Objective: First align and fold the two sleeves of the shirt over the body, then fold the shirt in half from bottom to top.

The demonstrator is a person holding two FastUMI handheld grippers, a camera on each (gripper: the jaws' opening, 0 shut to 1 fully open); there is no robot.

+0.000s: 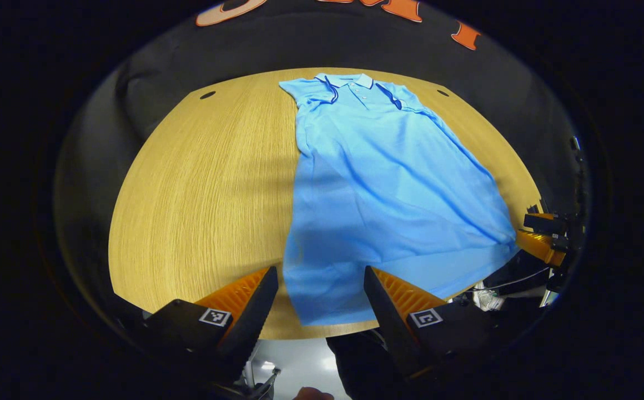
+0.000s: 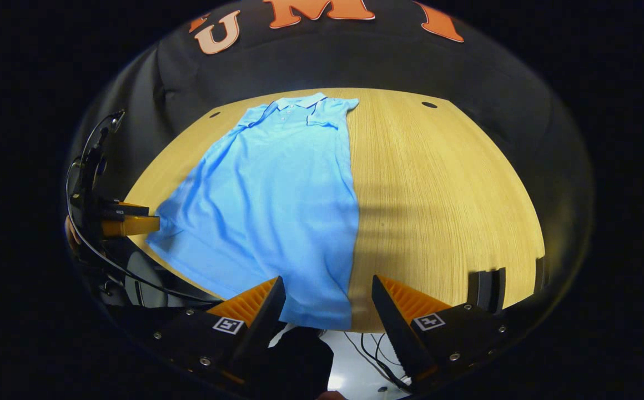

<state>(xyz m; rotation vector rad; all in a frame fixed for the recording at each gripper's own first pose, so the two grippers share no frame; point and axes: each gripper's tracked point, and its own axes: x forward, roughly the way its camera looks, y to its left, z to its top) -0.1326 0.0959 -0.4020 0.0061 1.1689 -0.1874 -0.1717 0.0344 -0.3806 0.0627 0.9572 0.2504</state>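
Wood: round light-oak tabletop (image 1: 200,183), largest thing here, bare on both sides of the garment.
Shirt: light-blue short-sleeved polo shirt (image 1: 377,183) lies flat on it, collar (image 1: 350,81) at the far edge, hem (image 1: 327,311) at the near edge.
Sleeves: both look tucked over the body already, sides run straight; judging by that, the bottom-to-top fold is next.
Left gripper (image 1: 321,289): fingers spread wide, grasping nothing, over the hem's left corner.
Right gripper (image 2: 328,300): also released, empty, over the hem's right corner (image 2: 333,319).
Next: my read, drop both onto the corners, pinch hem only, both layers.
Technique: lift together, keep the hem taut and level, carry it to the collar, lay it down square.
Risk: uneven pull skews the fold or drags a sleeve out.
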